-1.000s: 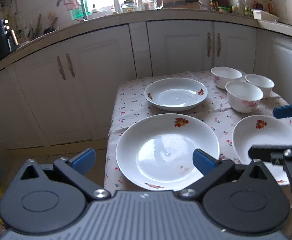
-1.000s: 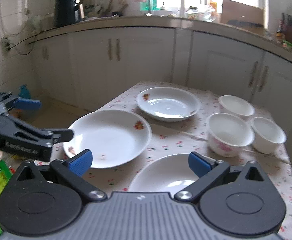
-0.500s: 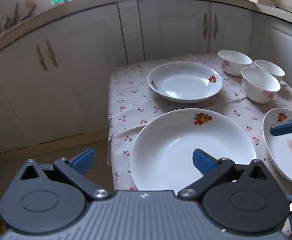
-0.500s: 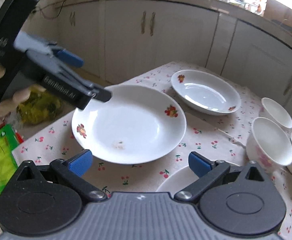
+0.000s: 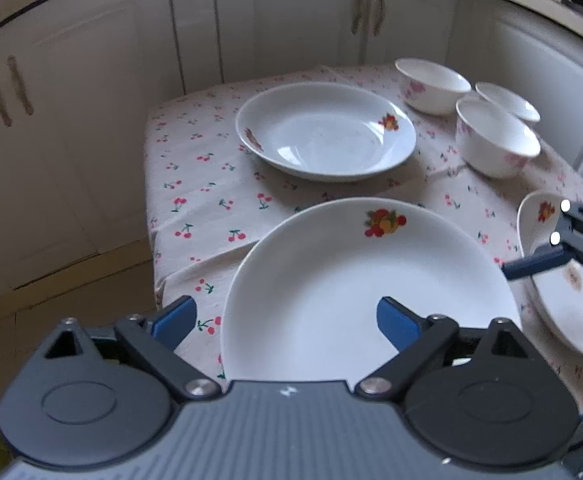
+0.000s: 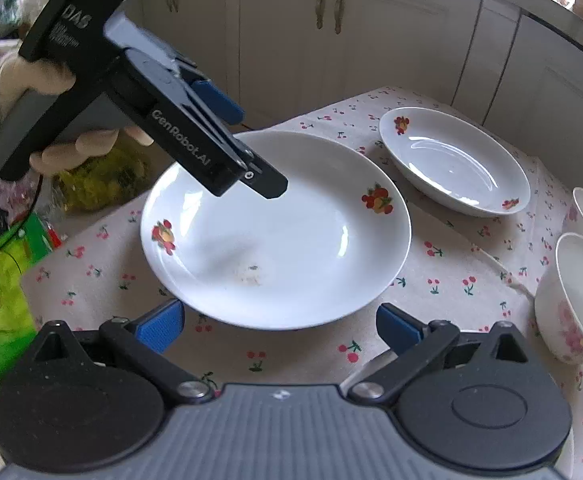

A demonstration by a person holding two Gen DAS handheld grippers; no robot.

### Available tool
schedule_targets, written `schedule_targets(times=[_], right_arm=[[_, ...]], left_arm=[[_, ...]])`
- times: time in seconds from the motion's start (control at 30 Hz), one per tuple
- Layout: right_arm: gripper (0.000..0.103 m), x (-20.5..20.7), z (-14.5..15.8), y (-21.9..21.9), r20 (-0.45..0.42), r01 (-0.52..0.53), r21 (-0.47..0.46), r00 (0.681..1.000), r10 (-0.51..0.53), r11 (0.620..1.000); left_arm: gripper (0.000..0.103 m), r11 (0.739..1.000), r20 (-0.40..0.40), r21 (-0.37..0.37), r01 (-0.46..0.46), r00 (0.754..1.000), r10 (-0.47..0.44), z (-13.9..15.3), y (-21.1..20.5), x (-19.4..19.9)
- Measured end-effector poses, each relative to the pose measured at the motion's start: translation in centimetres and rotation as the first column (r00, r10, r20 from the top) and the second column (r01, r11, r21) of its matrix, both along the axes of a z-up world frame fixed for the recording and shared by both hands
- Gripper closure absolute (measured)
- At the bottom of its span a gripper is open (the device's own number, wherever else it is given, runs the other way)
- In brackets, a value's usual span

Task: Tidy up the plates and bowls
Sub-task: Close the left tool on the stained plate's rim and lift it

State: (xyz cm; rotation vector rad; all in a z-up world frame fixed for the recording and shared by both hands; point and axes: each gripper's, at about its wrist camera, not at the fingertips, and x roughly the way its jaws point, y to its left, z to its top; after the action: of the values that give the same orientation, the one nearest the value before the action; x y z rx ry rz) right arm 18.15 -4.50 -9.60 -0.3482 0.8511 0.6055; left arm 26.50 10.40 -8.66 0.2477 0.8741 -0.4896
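A large white plate [image 5: 355,280] with fruit decals lies on the cherry-print tablecloth [image 5: 211,192]; it also shows in the right wrist view [image 6: 275,232]. My left gripper [image 5: 285,326] is open, its jaws straddling the plate's near left rim; in the right wrist view it [image 6: 247,152] hovers over that rim. A second plate [image 5: 325,132] lies behind, also in the right wrist view [image 6: 455,160]. A third plate [image 5: 563,280] lies at the right under my right gripper's finger [image 5: 539,262]. My right gripper [image 6: 279,328] is open and empty. Three bowls [image 5: 495,140] stand at the back right.
White kitchen cabinets [image 5: 291,20] stand behind the table. The table's left edge [image 5: 151,220] drops to the floor. A green bag [image 6: 3,288] and yellow-green stuff lie left of the table. A bowl [image 6: 575,296] stands close to my right gripper's right side.
Both grippers moved down and closer to the table. My left gripper has come over the large plate's near rim. My right gripper has swung left, towards the large plate.
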Motion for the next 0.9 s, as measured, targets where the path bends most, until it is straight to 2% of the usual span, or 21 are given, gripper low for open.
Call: schedule_targets(times=[0.2, 0.53, 0.7, 0.9], right_arm=[[0.0, 0.7, -0.5, 0.3, -0.008, -0.017, -0.01, 1.0, 0.017, 1.0], [0.0, 0.8, -0.8, 0.2, -0.006, -0.033, -0.014, 0.999, 0.033, 0.999], [0.005, 0.8, -0.9, 0.3, -0.008, -0.048, -0.007, 0.999, 0.048, 0.999], [0.005, 0.8, -0.8, 0.1, 0.001, -0.036, -0.002, 0.999, 0.036, 0.999]], left_arm=[[0.017, 0.999, -0.037, 0.021, 0.043, 0.998, -0.042, -1.0, -0.7, 1.2], [0.018, 0.997, -0.065, 0.015, 0.077, 0.995, -0.076, -1.4, -1.6, 2.5], [0.018, 0.996, -0.075, 0.019, 0.082, 0.994, -0.08, -1.4, -1.8, 2.8], [0.018, 0.997, -0.082, -0.007, 0.073, 0.994, -0.073, -1.3, -1.8, 3.1]])
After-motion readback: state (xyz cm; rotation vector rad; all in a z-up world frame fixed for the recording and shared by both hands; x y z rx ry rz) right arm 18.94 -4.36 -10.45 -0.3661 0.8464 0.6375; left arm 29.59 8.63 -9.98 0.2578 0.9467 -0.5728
